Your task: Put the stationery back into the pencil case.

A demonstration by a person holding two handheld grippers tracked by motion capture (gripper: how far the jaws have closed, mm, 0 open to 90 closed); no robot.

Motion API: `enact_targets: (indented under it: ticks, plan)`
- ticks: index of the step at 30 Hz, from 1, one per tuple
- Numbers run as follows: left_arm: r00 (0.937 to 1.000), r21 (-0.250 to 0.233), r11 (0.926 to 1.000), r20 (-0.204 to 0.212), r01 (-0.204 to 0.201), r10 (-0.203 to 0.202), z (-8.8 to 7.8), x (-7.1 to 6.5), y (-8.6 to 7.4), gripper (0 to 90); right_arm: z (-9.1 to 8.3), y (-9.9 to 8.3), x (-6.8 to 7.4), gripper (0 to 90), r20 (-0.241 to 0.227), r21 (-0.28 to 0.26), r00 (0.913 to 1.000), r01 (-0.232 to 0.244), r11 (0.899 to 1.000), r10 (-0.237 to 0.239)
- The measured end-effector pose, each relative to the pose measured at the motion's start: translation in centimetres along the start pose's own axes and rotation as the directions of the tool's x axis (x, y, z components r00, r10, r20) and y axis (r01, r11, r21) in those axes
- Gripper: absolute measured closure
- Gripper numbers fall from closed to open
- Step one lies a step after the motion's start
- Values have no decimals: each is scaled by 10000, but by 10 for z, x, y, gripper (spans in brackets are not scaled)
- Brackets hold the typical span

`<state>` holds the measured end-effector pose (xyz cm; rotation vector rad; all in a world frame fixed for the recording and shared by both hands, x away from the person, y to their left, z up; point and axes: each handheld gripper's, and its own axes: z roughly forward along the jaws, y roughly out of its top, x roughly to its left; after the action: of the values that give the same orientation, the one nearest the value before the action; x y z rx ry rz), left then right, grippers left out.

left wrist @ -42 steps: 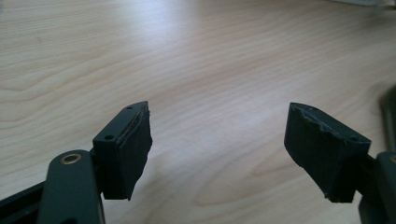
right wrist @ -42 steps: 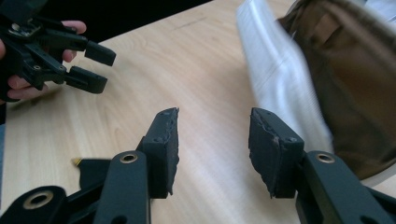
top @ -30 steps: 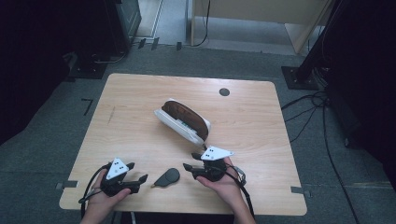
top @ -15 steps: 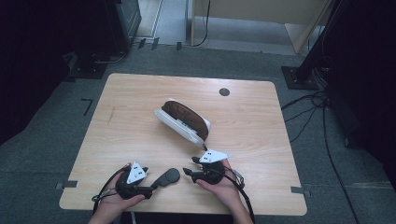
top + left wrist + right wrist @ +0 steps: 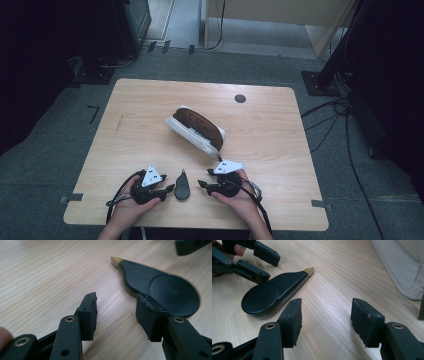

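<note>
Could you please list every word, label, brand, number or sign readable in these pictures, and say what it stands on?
None can be read.
Black tear-shaped tool with a gold tip: plain surface, no print.
Grey plates on the left gripper and right gripper: small dark marks, too small to read.
White case with the brown lining: a greenish patch on its side, too blurred to read.

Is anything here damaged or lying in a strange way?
Yes: the pads on the right gripper fingers look torn and ragged at the edges. The black tool and pouch lie normally on the table.
</note>
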<state>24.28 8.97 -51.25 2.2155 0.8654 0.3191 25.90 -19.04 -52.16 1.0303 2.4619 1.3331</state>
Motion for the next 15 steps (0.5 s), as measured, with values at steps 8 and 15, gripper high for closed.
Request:
enact_targets:
  ticks: [8, 15]
  plan:
    - [9972, -73, 9991, 615, -418, 421, 12, -12, 11, 549, -2, -2, 1, 414, 251, 82, 9997, 15, 10000, -17]
    - [9941, -209, 9987, 977, -455, 474, 20, -21, 16, 495, -4, -4, 0, 410, -79, 186, 9994, -342, 9992, 344]
